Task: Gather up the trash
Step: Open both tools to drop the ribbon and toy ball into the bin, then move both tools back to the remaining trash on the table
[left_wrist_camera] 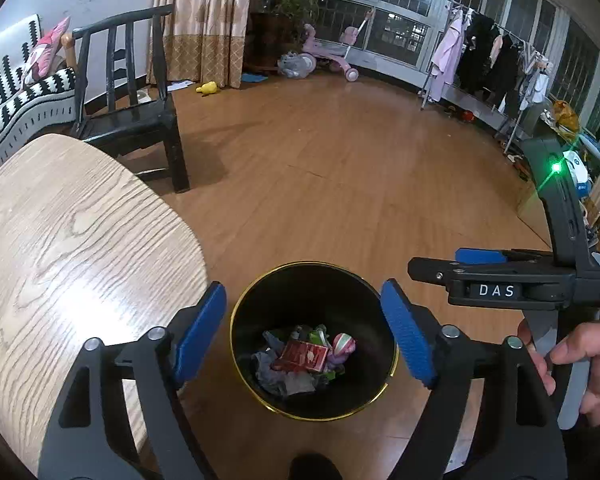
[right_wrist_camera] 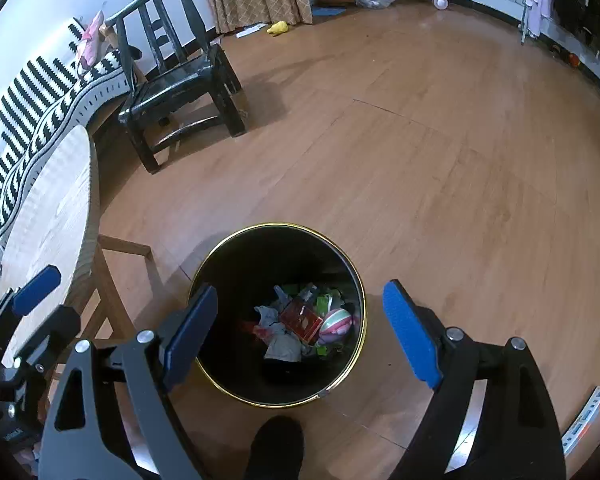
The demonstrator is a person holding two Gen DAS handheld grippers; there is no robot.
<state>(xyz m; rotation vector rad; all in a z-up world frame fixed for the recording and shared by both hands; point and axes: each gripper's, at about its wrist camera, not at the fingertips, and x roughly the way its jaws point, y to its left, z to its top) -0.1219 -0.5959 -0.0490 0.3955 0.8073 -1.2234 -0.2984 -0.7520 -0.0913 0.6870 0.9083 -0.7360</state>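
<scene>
Left gripper [left_wrist_camera: 304,336]: jaws spread wide, nothing between the blue pads [left_wrist_camera: 406,334], hovering over the black bin [left_wrist_camera: 256,312] with the gold rim. Directly below and ahead of the fingertips, at the bin's bottom: a heap of trash [left_wrist_camera: 306,356], with a red carton [left_wrist_camera: 304,357], a pink-and-white striped ball-like wrapper [left_wrist_camera: 343,345], grey crumpled plastic and green scraps. To the left of that gripper and close by, the pale wooden table [left_wrist_camera: 68,248]; further ahead on the left, a black wooden chair [left_wrist_camera: 140,116].

Right gripper [right_wrist_camera: 300,332]: likewise wide open and empty, held above the same bin [right_wrist_camera: 236,252], its left pad overlapping the bin's rim in view, its right pad out over bare floor. Trash [right_wrist_camera: 300,324] seen between the two pads, down inside the bin. In the left wrist view, right gripper [left_wrist_camera: 416,270] seen side-on off to the right, marked DAS, gripped by the right hand [left_wrist_camera: 580,364]. Low to the right of the right gripper, near the frame edge, a flat white-and-orange item on the floor, too small to identify.
</scene>
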